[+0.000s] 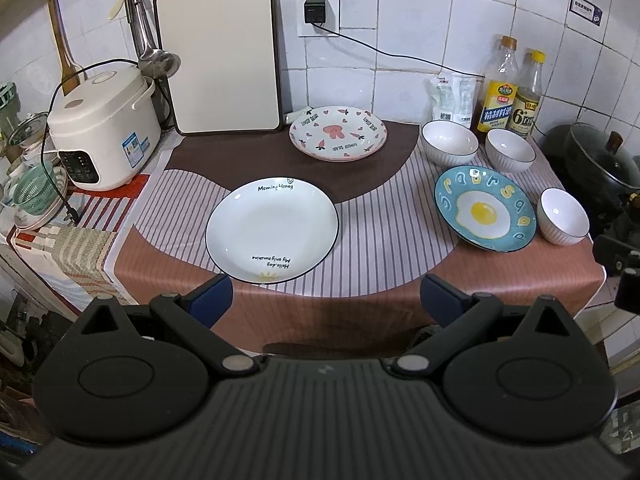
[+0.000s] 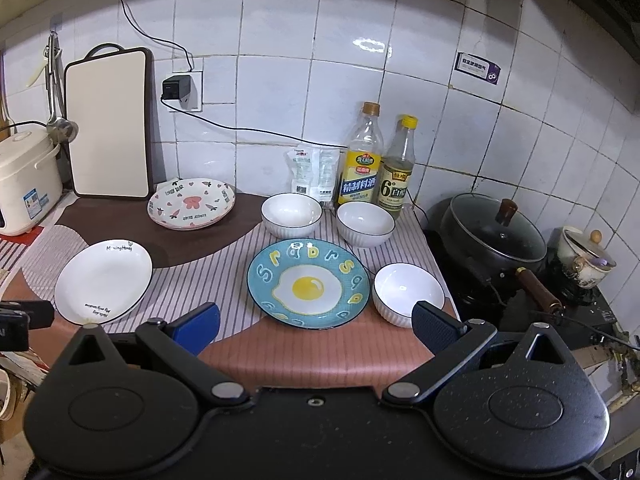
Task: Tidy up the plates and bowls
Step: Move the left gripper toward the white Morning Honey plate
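Left wrist view: my left gripper (image 1: pixel 326 294) stands fully open over the near edge of the striped pink and brown cloth-covered counter (image 1: pixel 360 280), with nothing between its blue pads. The white round plate with black rim and lettering (image 1: pixel 272 230) lies just beyond the left fingertip, not touching it. Far behind it, by the wall, sits the white plate with pink bunny and heart pattern (image 1: pixel 338 133), apparently on top of a second plate. To the right lie the blue round plate with fried-egg design (image 1: pixel 485 208), two white ribbed bowls (image 1: pixel 450 142) (image 1: pixel 511 149) beyond it, and a third white ribbed bowl (image 1: pixel 562 216) at its right side.

Right wrist view: my right gripper (image 2: pixel 316 326) is likewise spread to its widest and holds nothing. The blue egg plate (image 2: pixel 308 283) lies just ahead, between the two fingers' lines. The nearest white bowl (image 2: pixel 408 292) sits just beyond the right fingertip. The white lettered plate (image 2: pixel 104 280) lies to the left, the bunny plate (image 2: pixel 192 203) far left.
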The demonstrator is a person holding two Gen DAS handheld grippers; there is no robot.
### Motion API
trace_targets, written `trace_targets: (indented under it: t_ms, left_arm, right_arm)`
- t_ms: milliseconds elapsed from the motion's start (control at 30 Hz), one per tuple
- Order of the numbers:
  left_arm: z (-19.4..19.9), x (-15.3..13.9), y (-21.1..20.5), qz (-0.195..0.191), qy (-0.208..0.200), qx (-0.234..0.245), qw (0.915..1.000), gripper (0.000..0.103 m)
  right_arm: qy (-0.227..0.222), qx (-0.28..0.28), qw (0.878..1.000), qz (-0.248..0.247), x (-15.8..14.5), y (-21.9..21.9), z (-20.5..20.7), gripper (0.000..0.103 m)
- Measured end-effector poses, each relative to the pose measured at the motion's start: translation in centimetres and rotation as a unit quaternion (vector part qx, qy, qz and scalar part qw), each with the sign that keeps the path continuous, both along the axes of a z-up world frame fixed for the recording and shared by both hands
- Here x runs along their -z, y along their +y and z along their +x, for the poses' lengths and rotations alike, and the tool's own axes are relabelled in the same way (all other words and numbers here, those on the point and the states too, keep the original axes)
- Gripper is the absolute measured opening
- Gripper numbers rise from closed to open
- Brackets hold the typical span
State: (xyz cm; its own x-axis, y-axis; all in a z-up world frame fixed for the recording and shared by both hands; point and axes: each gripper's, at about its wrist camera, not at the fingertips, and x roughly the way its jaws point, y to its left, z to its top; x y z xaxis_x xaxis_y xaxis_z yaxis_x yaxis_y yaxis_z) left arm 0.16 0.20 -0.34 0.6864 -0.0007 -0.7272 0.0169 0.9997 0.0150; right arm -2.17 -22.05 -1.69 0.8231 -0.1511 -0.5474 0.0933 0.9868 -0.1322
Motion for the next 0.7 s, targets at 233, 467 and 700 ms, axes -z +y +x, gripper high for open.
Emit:
trace_targets:
  t_ms: [233,467,700]
  left_arm:
    - [-0.2,-0.2,0.5,-0.008,-0.008,0.002,0.9999,0.101]
    - [0.7,-2.0,2.4,-0.044,-0.023,0.007,0.9987,0.1]
    - [2.1,-2.6,4.9,-0.045,-0.061,0.015,0.997,0.1]
  right_arm:
    - [-0.004,-0.003,1.0,-0.002,0.0,0.2,-0.1,0.103]
    - [-0.033,-0.062,0.997,-0.011,-0.8,2.0,-0.7,0.103]
    - [-0.056,-0.151,0.987,-0.009,-1.0,5.5,1.0,0.103]
